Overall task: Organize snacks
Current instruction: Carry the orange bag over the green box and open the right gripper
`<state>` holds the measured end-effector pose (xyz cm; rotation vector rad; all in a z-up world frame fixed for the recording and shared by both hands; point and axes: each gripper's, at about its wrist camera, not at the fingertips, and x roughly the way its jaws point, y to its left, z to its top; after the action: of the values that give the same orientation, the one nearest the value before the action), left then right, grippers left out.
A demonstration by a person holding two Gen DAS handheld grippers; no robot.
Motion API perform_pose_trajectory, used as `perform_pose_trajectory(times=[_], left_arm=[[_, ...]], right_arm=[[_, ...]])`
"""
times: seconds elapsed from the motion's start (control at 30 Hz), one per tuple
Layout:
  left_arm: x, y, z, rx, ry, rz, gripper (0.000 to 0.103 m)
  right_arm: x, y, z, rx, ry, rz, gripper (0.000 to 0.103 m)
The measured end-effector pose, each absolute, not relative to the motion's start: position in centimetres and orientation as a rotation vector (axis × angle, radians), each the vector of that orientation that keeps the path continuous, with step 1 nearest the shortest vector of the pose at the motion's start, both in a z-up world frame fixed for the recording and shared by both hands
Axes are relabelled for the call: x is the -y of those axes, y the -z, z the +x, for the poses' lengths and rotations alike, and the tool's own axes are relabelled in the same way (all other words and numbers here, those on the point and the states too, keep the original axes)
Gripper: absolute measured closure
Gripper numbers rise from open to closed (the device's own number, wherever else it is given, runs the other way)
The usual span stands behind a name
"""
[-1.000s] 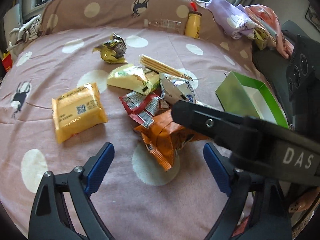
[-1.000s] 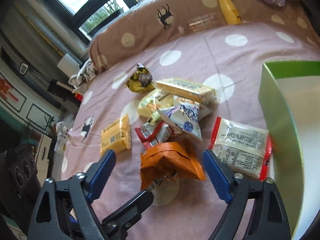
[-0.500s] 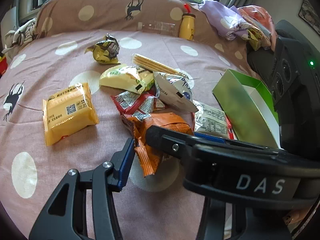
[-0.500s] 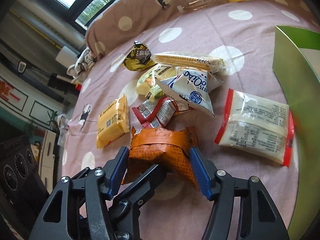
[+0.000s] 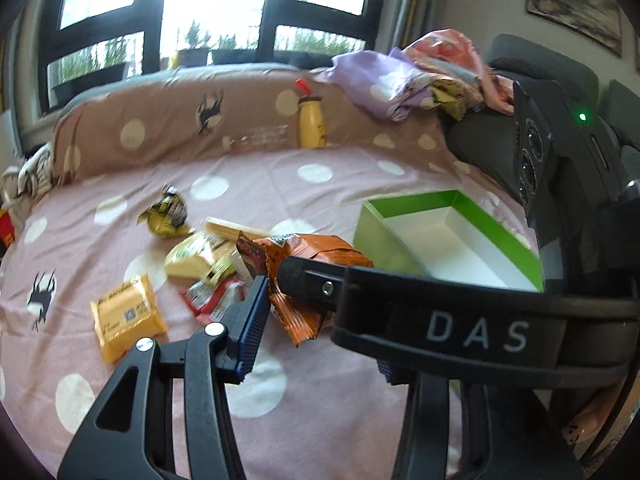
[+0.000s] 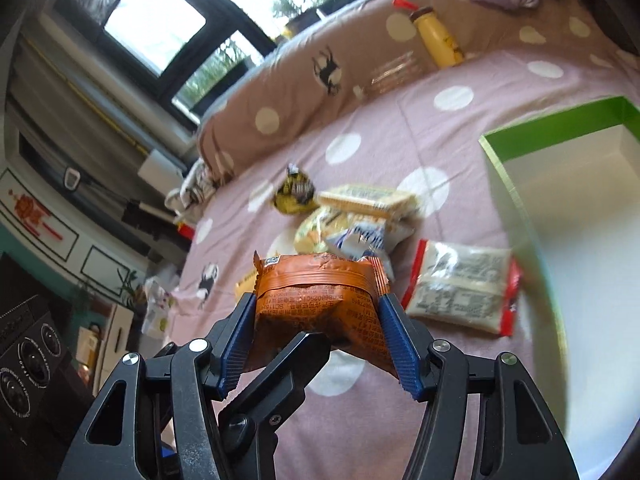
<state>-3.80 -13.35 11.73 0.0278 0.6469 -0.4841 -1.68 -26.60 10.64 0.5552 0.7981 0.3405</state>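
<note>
1. R claw point(image 6: 318, 334): pads clamped on both sides of orange pack point(image 6: 320, 300), held off the bed point(image 6: 400, 420).
2. L claw point(image 5: 292, 304): jaws narrow, gripping same pack's crimped end; far finger hidden behind R claw's arm.
3. "DAS" on R claw.
4. Box point(image 5: 460, 236): near R of pack.
5. Pack print unreadable.

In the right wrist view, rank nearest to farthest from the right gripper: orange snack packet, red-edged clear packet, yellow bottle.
1. Orange snack packet: between the right gripper jaws.
2. Red-edged clear packet: on the bedspread, right of the gripper.
3. Yellow bottle: far back against the brown pillow.
</note>
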Motion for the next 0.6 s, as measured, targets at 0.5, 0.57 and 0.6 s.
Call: perform_pose_trajectory(times=[0.5,0.57,0.6], left_arm=[[20.8,-14.1,-5.3,-0.537,0.68,0.087,0.058],[21.7,-14.0,-5.1,-0.541,0.7,0.094,0.058],[22.1,-14.0,-5.1,-0.541,0.709,0.096,0.058]], right_arm=[[34.9,-13.3,-5.8,-0.61,-0.179,0.654,0.038],[35.8,-12.9,-5.9,-0.61,-0.165,0.683,0.038],[36.2,-12.8,-6.0,-0.607,-0.157,0.689,0.038]])
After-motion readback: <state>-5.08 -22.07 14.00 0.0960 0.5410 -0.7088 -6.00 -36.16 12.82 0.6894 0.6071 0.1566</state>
